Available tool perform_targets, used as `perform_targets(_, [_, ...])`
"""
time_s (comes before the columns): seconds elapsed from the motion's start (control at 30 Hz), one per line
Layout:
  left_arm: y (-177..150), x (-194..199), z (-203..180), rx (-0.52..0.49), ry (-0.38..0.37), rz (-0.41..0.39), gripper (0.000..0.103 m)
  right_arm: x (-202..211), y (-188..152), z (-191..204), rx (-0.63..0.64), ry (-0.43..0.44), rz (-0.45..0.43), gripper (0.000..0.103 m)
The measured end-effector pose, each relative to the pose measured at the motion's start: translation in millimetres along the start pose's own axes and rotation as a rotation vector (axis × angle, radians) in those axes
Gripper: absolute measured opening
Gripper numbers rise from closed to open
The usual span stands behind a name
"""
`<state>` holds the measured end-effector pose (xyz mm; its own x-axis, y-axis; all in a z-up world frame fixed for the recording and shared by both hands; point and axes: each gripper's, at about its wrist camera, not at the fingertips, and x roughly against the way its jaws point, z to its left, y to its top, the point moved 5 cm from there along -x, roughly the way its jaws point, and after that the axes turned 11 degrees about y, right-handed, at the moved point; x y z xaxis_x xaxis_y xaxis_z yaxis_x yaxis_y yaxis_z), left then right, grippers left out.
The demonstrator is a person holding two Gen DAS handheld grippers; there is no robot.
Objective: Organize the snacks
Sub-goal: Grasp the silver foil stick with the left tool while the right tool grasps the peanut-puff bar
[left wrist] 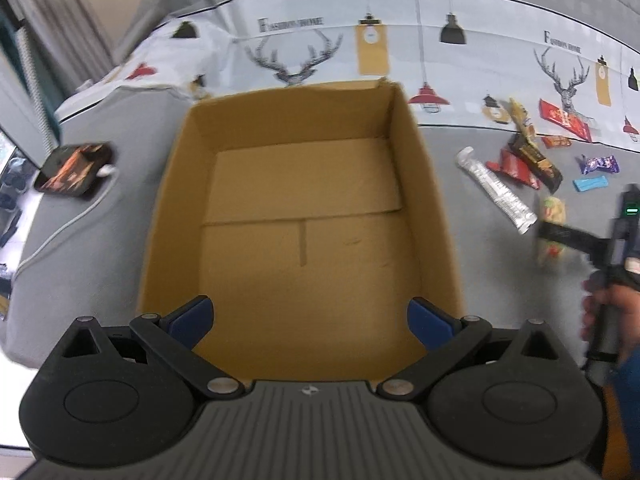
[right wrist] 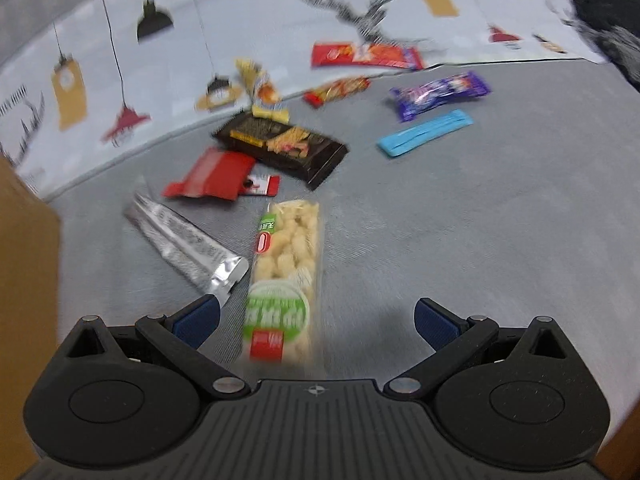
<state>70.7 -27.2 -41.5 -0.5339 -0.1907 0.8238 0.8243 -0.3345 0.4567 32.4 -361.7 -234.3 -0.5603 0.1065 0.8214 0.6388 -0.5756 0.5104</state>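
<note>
Grey sofa, scattered snacks, cardboard box.

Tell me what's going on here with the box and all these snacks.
A person is sorting snacks with a handheld gripper in each hand. The left gripper hovers, jaws open, over the cardboard box, which has nothing in it. The right gripper, jaws open too, is lined up on the clear puffed-snack packet beside the silver packet. The other snacks lie scattered on the grey surface.
</note>
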Motion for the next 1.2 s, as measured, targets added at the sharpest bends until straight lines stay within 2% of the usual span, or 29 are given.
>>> perform_targets(0.1, [23, -1, -31, -0.03, -0.016, -0.016, 0.103, -26, 7, -6, 0.017, -0.033, 0.025, 0.103])
perform_targets(0.17, [42, 0, -55, -0.052, -0.042, -0.036, 0.103, -30, 13, -15, 0.056, -0.088, -0.009, 0.102])
perform_targets(0.3, [78, -3, -115, -0.091, -0.104, -0.069, 0.103, -21, 21, -58, -0.045, -0.129, -0.029, 0.103])
perform_targets(0.4, [102, -20, -170, -0.131, -0.137, -0.063, 0.103, -12, 21, -93, -0.074, -0.139, -0.055, 0.103])
perform_targets(0.5, [113, -58, -220, -0.142, -0.204, 0.017, 0.103, -5, 15, -108, -0.069, -0.112, -0.067, 0.103])
perform_targets(0.6, [114, -111, -253, -0.12, -0.211, 0.136, 0.103, 4, 8, -112, -0.088, -0.095, -0.063, 0.103])
perform_targets(0.7, [113, -161, -269, -0.06, -0.154, 0.232, 0.103, 6, 8, -112, -0.131, -0.089, -0.071, 0.103])
perform_targets(0.8, [114, -198, -278, -0.042, -0.168, 0.304, 0.103, -3, 11, -108, -0.095, -0.134, -0.044, 0.103])
perform_targets(0.87, [117, -212, -277, 0.006, -0.185, 0.334, 0.103, -7, 13, -106, -0.074, -0.151, -0.041, 0.103])
perform_targets(0.93, [121, -218, -274, 0.058, -0.168, 0.329, 0.103, -7, 14, -108, -0.092, -0.151, -0.045, 0.103])
perform_targets(1.03, [125, -220, -278, 0.043, -0.133, 0.328, 0.103, -8, 15, -107, -0.086, -0.157, -0.051, 0.103])
perform_targets(1.13, [127, -218, -278, 0.073, -0.118, 0.348, 0.103, -10, 16, -105, -0.086, -0.174, -0.058, 0.103])
perform_targets(1.17, [127, -215, -278, 0.07, -0.112, 0.336, 0.099, -9, 16, -104, -0.086, -0.177, -0.052, 0.103])
perform_targets(1.2, [128, -208, -279, 0.062, -0.118, 0.316, 0.083, -8, 15, -102, -0.087, -0.169, -0.041, 0.101])
